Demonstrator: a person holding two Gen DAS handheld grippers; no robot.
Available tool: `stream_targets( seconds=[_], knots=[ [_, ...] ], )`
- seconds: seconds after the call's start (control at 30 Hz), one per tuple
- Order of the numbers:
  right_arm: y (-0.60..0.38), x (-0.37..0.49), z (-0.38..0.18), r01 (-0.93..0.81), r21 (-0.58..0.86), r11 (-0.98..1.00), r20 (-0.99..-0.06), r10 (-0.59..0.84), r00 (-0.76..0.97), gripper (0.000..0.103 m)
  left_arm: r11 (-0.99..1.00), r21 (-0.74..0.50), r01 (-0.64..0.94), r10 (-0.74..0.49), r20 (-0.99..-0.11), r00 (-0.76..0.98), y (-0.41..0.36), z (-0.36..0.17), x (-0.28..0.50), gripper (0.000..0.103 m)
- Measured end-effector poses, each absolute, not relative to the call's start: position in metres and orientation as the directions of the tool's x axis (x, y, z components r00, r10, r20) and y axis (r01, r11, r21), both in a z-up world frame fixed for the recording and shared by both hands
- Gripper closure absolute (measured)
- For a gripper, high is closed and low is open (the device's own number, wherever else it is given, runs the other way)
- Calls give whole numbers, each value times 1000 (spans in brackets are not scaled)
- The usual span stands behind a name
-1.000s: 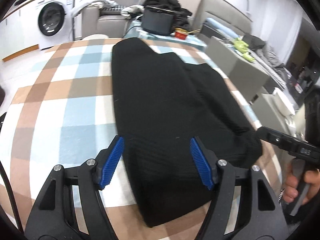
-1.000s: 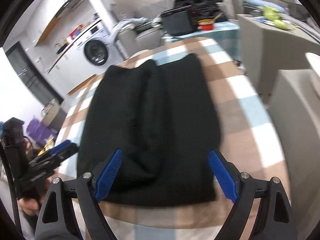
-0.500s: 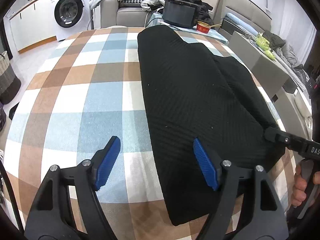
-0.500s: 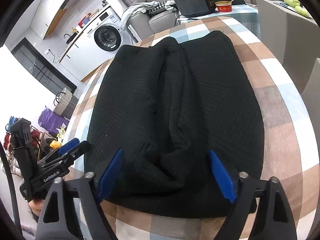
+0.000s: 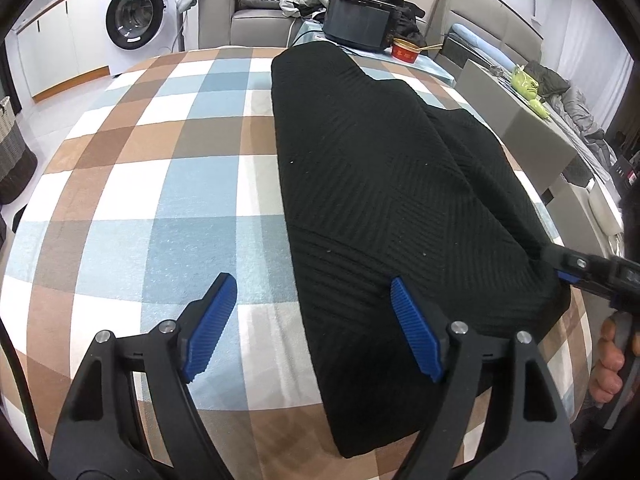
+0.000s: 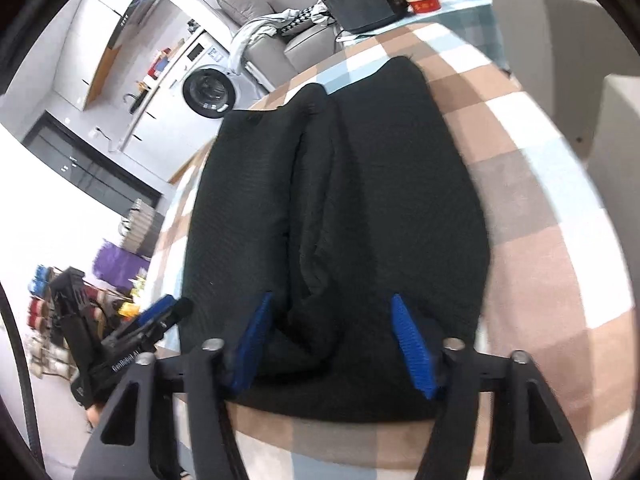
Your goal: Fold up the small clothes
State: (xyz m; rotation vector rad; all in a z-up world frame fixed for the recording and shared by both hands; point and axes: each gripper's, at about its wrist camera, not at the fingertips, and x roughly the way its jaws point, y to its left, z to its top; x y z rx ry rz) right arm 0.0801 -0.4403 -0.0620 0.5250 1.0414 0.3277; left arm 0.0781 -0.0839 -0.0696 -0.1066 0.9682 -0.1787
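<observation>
Lying between both open jaws, black garment (image 5: 384, 184), checked cloth (image 5: 152, 184)

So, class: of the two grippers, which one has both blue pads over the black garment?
The right gripper: both its pads sit over the black ribbed knit garment. The left gripper straddles its edge, one pad over the checked tablecloth.

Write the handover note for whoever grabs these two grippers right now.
Left gripper: open, empty, straddling the near left edge of the black knit garment.
Right gripper: open, empty, low over the garment's near end, fingers either side of a raised fold.
Garment lies lengthwise on the checked cloth, sides already folded inward into a long strip.
Left to do: probably grip the near end and fold it toward the far end, then flatten.
</observation>
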Motion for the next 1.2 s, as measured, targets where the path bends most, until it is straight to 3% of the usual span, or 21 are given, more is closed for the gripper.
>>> stream_targets(
  seconds=[0.07,0.13,0.17,0.33,0.4,0.5,0.63,0.93,1.03,1.2],
  knots=[
    [-439,92,-72,1,606,795,-704,536,465,66,981,-164,108,-196,-808,555,-85,-68,78,26],
    [-437,102,-80,29,625,780,-705,547,451,91,980,-165,107,-196,-804,561,-84,-67,78,26],
    [-435,104,-81,44,625,779,-711,545,445,93,981,-167,102,-196,-803,563,-83,-66,78,26],
    [-439,73,-33,-61,670,740,-620,602,504,96,979,-182,88,-199,-797,570,-75,-62,78,26],
    [-443,59,-31,-31,627,778,-663,554,503,96,978,-188,91,-206,-795,571,-75,-60,79,26],
    [-446,56,-61,88,422,902,-835,349,424,94,977,-190,101,-214,-798,563,-78,-62,82,26],
    [-449,52,-50,63,428,901,-810,352,468,85,977,-179,116,-213,-801,560,-83,-63,78,26],
    [-443,70,-63,20,460,888,-787,397,473,82,978,-176,114,-209,-811,546,-84,-69,77,26],
    [-438,77,-57,-11,445,895,-775,392,496,99,978,-178,108,-208,-809,550,-81,-67,77,26],
    [-444,59,-6,-62,390,919,-720,346,601,99,978,-183,104,-209,-801,560,-79,-62,78,26]
  ],
)
